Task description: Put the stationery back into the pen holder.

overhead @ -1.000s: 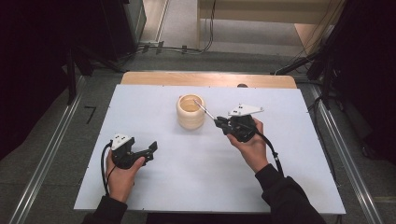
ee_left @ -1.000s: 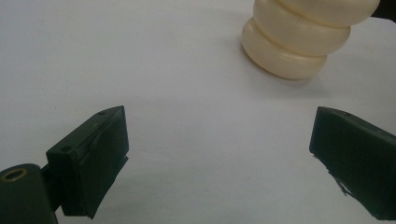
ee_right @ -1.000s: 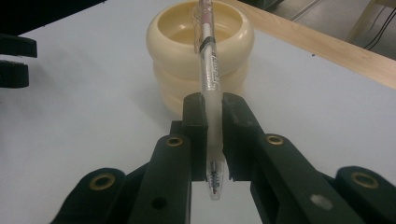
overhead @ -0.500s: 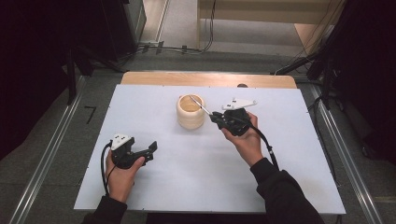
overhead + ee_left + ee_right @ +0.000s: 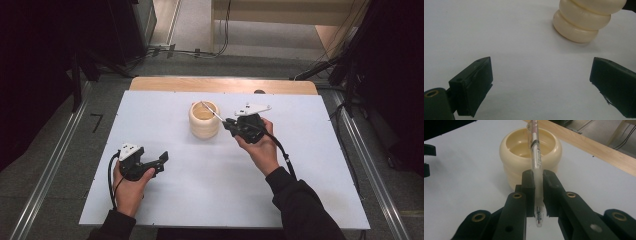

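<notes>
The pen point(image 5: 535, 162) is clamped near its tip end between the closed jaws of the right gripper point(image 5: 235, 125), its long axis running away from the gripper so that the far end is poised over the mouth of the cream ribbed holder point(image 5: 204, 120). The holder lies just beyond and left of that gripper. The left gripper point(image 5: 159, 161), spread open and empty, is held well apart.

Cream ribbed round pen holder point(image 5: 204, 120) upright on white surface point(image 5: 175, 200), open top, clear ballpoint pen point(image 5: 535, 152) tilted over its rim, gripped at the tip end by right gripper point(image 5: 538, 191)
</notes>
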A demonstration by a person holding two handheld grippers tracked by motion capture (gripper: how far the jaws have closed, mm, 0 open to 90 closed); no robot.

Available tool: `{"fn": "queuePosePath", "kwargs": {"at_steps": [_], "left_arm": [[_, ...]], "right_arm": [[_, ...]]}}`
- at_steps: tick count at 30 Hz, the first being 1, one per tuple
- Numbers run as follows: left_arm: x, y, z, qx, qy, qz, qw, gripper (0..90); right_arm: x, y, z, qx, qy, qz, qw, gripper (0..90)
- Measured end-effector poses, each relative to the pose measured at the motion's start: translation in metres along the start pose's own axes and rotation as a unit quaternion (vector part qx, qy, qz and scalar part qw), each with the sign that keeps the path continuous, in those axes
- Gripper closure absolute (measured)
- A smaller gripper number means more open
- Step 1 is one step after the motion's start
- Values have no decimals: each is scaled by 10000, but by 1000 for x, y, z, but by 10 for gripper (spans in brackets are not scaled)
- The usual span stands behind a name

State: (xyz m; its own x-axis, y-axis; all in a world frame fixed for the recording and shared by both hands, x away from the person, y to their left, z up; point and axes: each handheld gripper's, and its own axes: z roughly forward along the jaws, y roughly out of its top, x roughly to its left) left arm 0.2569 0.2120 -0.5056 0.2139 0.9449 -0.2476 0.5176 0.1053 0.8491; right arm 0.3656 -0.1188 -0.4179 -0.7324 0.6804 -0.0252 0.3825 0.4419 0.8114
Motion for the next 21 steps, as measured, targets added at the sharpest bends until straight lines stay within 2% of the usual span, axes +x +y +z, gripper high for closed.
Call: {"fn": "queuePosePath", "kwargs": {"at_steps": [21], "left_arm": [[0,0,0,1,-17,1,10000,53]], "right_arm": [[-1,1,4,96,-31,-23,9999,783]]}}
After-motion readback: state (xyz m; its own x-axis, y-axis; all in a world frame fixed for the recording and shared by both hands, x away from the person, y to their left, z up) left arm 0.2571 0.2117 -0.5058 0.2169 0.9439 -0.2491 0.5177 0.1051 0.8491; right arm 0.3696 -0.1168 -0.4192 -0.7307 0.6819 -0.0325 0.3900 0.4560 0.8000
